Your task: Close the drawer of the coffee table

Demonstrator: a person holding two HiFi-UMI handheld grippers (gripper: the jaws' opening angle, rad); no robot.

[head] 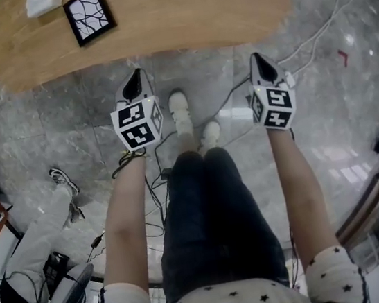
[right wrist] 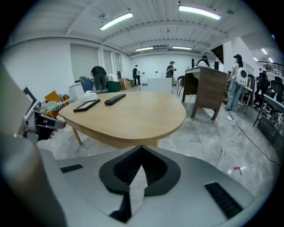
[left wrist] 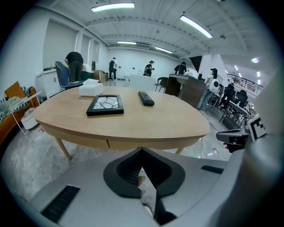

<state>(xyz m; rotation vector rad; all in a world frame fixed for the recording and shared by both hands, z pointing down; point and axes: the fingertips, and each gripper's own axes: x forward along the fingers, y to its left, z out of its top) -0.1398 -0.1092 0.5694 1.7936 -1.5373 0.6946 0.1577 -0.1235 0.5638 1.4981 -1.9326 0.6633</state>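
Ahead, rounded pale-wood coffee table (head: pixel 191 14)

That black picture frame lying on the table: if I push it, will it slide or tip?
The picture frame lies flat on the table, so it probably slides rather than tips. It looks thin and stiff, so likely light, though its low edge may be hard to pinch. The face may be glass, so possibly fragile.
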